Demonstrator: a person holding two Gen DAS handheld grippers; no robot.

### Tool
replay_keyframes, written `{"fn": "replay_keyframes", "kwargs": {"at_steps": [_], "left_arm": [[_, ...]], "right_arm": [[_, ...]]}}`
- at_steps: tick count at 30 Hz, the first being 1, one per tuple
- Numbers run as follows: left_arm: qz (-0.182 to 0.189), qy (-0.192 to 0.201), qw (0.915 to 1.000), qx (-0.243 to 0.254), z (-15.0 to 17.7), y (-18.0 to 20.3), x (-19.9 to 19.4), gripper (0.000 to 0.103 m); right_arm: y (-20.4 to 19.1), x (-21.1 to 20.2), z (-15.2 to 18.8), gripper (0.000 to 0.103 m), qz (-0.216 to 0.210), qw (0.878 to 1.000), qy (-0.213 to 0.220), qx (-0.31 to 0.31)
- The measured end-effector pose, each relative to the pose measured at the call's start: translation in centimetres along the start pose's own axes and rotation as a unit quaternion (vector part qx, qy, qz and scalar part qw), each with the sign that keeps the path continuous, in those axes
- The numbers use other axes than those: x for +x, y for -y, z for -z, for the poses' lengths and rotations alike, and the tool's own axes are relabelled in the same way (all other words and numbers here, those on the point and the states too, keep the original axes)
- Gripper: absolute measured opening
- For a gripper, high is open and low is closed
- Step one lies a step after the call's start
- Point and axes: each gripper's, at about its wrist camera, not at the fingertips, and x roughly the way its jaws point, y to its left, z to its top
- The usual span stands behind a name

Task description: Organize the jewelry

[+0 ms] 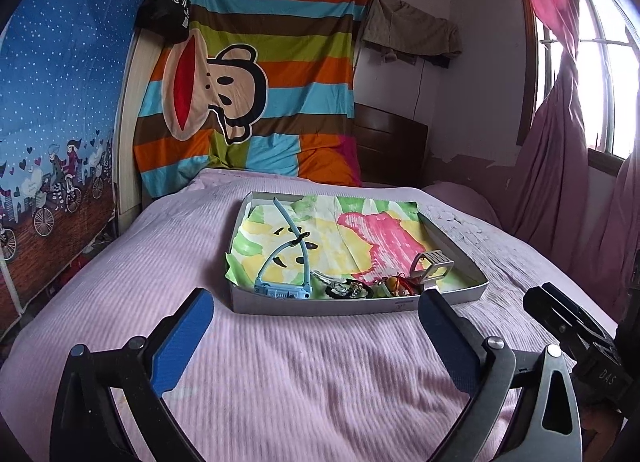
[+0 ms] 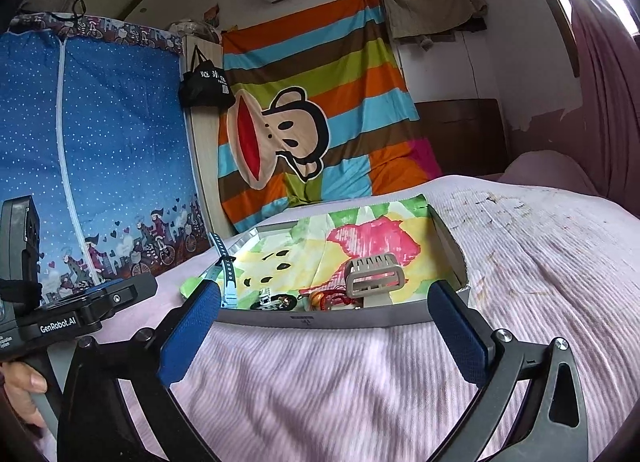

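Tongs [image 1: 316, 310] wide above bedspread [image 1: 160, 246]

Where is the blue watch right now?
In both wrist views the blue watch lies in the tray, near-left corner, left of the black bracelet.

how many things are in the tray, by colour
Light blue: 1, the watch
Black: 1, a beaded bracelet
Red and orange: 1, a corded charm cluster
Grey: 1, the buckle-like clasp
Total: 4 in the tray; smaller pieces may be hidden.
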Motion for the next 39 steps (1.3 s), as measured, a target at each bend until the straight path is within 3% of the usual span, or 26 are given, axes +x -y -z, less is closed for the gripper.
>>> {"fn": "replay_keyframes", "kwargs": {"at_steps": [23, 39], "left_arm": [[-0.018, 0.013, 0.9992, 0.032, 4.5, -0.3, -6.3, 0.103], [-0.025, 0.014, 0.9991, 0.031, 5.8, -0.5, -7.3, 0.103]], "right_arm": [[-2.3, -8.4, 3.8, 0.102, 0.031, 1.0, 0.006, -0.003], [-2.3, -8.9, 5.3, 0.102, 0.04, 0.999, -0.008, 0.002]]}}
